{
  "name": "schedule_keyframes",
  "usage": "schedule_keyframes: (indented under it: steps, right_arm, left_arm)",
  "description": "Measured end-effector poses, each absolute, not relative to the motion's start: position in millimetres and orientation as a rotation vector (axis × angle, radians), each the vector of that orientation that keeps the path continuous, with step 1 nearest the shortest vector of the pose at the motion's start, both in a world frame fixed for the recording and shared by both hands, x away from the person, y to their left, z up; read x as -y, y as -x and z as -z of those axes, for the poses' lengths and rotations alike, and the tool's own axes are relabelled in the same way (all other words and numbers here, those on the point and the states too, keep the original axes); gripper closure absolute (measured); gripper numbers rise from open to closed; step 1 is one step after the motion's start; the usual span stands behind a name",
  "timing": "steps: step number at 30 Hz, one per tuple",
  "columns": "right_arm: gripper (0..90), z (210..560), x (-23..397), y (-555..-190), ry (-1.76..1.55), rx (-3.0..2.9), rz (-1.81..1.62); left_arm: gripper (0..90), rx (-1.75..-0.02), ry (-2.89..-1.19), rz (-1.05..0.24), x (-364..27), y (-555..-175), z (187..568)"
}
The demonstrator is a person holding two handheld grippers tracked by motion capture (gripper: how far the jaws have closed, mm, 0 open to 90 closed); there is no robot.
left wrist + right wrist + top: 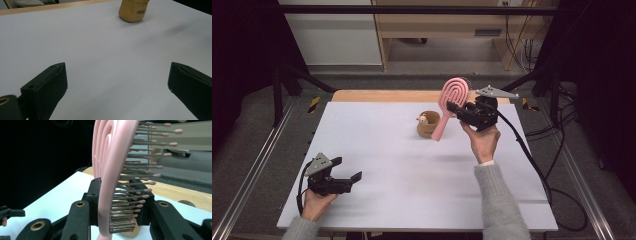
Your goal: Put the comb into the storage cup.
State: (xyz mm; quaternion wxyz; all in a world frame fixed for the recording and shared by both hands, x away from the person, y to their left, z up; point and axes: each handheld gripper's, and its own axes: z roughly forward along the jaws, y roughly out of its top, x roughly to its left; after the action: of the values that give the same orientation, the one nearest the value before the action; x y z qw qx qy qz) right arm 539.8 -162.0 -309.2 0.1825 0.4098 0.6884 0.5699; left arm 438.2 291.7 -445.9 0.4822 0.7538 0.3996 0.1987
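A pink hairbrush (454, 92) hangs tilted above the table, its handle pointing down toward a tan cup (427, 128). My right gripper (457, 109) is shut on the brush near the base of its head. In the right gripper view the brush (110, 170) stands on edge between the jaws of the right gripper (121, 200), bristles pointing right. At the table's near left corner, my left gripper (348, 169) rests open with nothing in it. The left gripper view has that gripper (117, 85) spread wide over bare white surface, the cup (132, 11) far ahead.
The white table top (377, 150) has a wooden strip (382, 95) along its far edge. Metal frame rails (259, 155) run down both sides. Black cables (539, 170) trail off the right side. A small figure (424, 119) sits at the cup's rim.
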Motion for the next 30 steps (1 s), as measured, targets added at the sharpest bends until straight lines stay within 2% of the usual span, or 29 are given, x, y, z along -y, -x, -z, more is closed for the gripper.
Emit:
schedule_keyframes:
  steps: [30]
  right_arm:
    - [64.2,302.5,158.1,-570.4,-1.208,-1.872,-1.554]
  left_arm:
    - [2.4,-0.974,-1.841,-0.475,-291.8,-439.0,446.4]
